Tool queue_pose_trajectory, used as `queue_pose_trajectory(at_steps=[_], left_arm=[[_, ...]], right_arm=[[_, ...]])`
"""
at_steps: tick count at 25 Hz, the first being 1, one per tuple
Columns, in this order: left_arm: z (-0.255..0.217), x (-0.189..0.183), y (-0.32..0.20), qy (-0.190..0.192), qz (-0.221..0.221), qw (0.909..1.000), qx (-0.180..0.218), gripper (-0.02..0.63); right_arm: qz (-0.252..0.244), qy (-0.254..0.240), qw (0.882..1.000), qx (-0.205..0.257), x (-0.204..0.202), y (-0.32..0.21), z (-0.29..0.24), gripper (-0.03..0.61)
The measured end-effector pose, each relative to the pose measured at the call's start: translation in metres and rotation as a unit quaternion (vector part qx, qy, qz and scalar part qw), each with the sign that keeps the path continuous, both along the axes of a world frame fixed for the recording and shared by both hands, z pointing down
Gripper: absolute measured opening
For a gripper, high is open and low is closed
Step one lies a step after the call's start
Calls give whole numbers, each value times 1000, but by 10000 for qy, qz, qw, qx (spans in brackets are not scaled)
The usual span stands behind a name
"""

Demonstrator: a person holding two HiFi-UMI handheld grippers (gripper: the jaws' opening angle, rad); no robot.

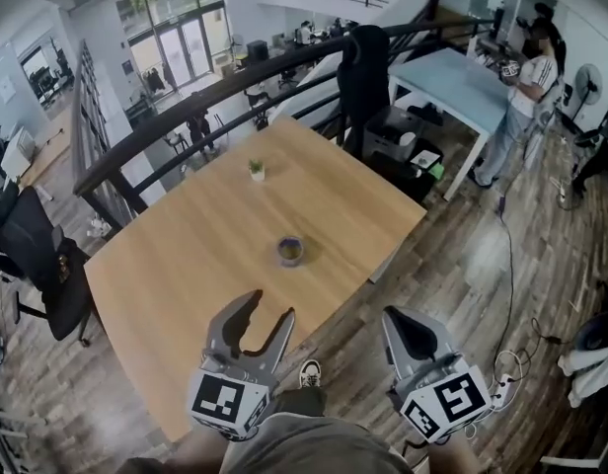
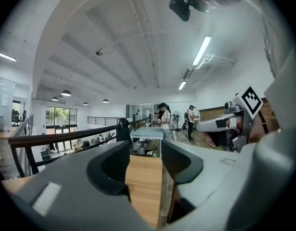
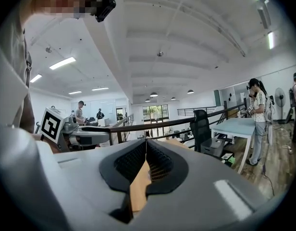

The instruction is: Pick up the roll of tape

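The roll of tape lies flat near the middle of the wooden table, towards its near right edge. My left gripper hovers over the table's near edge, short of the tape, its jaws open and empty. Off the table's edge to the right, my right gripper has its jaws shut with nothing in them. In the left gripper view the left gripper frames bare tabletop. In the right gripper view the right gripper is closed at the tips. Neither gripper view shows the tape.
A small potted plant stands farther back on the table. A dark railing runs behind it, and a black office chair sits at the left. At the right are a light blue table, a person and floor cables.
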State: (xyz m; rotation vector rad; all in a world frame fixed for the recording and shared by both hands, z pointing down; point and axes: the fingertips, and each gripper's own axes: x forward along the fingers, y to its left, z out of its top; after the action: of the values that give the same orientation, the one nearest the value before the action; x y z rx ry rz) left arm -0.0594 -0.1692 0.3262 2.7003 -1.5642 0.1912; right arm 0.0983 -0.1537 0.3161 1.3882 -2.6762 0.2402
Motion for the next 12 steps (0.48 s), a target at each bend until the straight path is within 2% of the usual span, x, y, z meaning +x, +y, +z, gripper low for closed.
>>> queue_pose_trajectory(at_steps=[7,12], left_arm=[[7,-31,-76,47,-60,9999,-132,206],[7,-45,-106,64,-44,9999,-129,206]], right_arm=[[141,104,9998,41,-20,-83,-4,11],[164,164,9997,94,-32,-120,-7,11]])
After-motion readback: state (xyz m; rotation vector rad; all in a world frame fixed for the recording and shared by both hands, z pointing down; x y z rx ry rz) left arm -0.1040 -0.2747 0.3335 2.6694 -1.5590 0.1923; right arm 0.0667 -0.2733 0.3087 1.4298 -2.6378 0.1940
